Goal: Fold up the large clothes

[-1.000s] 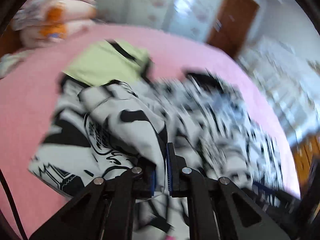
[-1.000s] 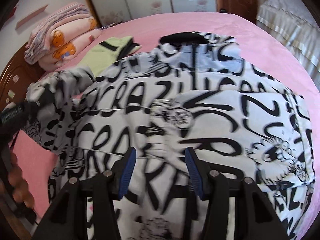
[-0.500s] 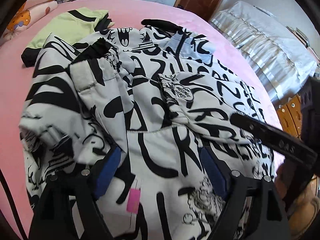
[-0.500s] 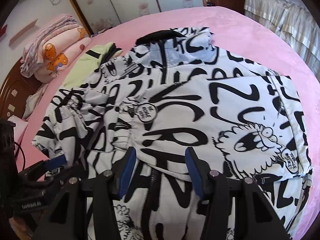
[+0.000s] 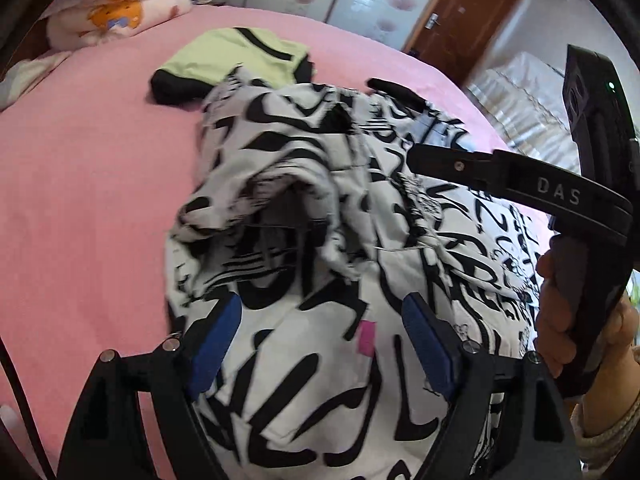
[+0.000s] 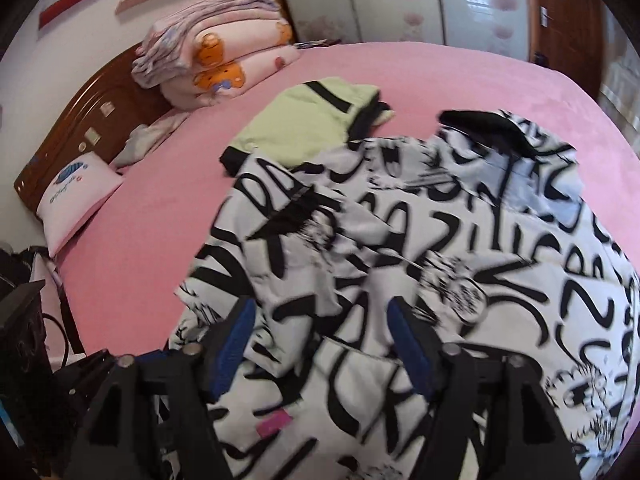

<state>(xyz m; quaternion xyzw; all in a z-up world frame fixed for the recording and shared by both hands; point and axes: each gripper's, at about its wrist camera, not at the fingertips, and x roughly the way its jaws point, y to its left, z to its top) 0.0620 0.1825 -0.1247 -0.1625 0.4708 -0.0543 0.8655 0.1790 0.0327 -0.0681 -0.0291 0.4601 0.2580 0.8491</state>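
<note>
A large white jacket with black graffiti lettering (image 5: 360, 248) lies on the pink bed (image 5: 88, 184), its left sleeve folded over the body in a rumpled heap. It also fills the right wrist view (image 6: 460, 248). My left gripper (image 5: 320, 344) is open above the jacket's lower part, near a small pink tag (image 5: 366, 338). My right gripper (image 6: 320, 344) is open and empty over the jacket's lower left. The right gripper's body shows in the left wrist view (image 5: 520, 184), held by a hand.
A folded light-green and black garment (image 6: 312, 120) lies just beyond the jacket. Stacked pink blankets (image 6: 216, 56) and a small pillow (image 6: 76, 192) sit by the wooden headboard (image 6: 96, 108). A wardrobe and a brown door (image 5: 460, 12) stand beyond the bed.
My left gripper let go of the sleeve, opened, and drew back over the jacket's lower part. The sleeve now lies folded across the body. My right gripper shifted left.
</note>
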